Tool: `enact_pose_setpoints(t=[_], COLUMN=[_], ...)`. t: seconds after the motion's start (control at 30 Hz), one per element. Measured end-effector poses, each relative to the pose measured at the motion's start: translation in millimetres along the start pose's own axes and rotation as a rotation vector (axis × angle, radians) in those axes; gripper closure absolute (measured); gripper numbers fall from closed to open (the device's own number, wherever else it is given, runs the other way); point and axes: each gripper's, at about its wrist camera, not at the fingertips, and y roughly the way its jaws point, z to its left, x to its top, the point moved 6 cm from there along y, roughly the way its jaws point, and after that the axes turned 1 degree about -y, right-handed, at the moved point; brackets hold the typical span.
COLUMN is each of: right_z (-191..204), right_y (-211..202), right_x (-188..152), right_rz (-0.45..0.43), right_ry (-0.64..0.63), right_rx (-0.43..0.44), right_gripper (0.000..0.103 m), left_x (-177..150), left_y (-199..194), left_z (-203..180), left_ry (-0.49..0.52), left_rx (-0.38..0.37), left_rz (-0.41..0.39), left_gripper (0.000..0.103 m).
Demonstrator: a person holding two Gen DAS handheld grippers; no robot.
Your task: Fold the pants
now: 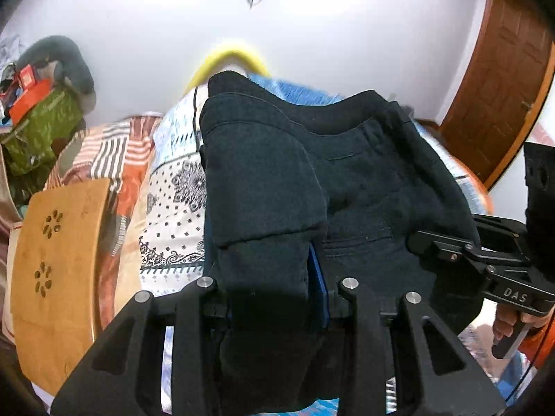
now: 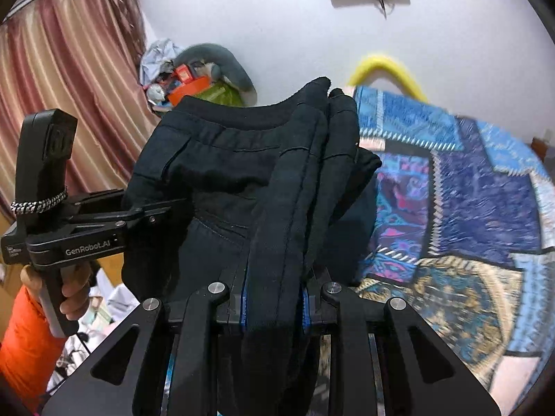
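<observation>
A white wall [image 1: 347, 34] is seen behind a bed [image 2: 468, 190] covered by a patchwork quilt. A wooden door [image 1: 499, 97] and pink curtains [image 2: 69, 86] are seen at the sides.

Left gripper [image 1: 274, 287]: its black jaws are clamping a thick fold of the dark navy fabric pants [image 1: 347, 180].
Pants: they are hanging bunched above the patchwork-covered bed [image 1: 173, 208], waistband showing at the top.
Right gripper [image 1: 433, 246]: it is gripping the pants' right edge, a hand [image 1: 510, 322] holding its handle.
Light wooden board [image 1: 59, 270]: it is lying on the bed's left side.
</observation>
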Motion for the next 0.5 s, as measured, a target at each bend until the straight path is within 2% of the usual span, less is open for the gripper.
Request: enact_pose_setpoints(t=[0.13,0.27,0.43,0.5], right_z=[-17,-30,-34,-32], right_y=[43,68,67,59], right_x=[-13,-24,-28,-30], right_rz=[0.060,0.094,0.119,0.127], right_ry=[0.014,0.026,0.033,-0.003], right_rx=[-0.034,-0.082,-0.099,-0.140], right_gripper=[0.084,0.084,0.080,0.072], left_x=[-10,-23,-31,-32], left_y=[58,104,120,112], left_z=[23,31,38,40], left_ry=[0.000,0.014,-0.020,-0.028], left_rx=[0.009,0.033,0.037,0.062], left_rz=[0.061,0.118,0.129,0.112], left_gripper=[0.069,0.065,0.051,0.050])
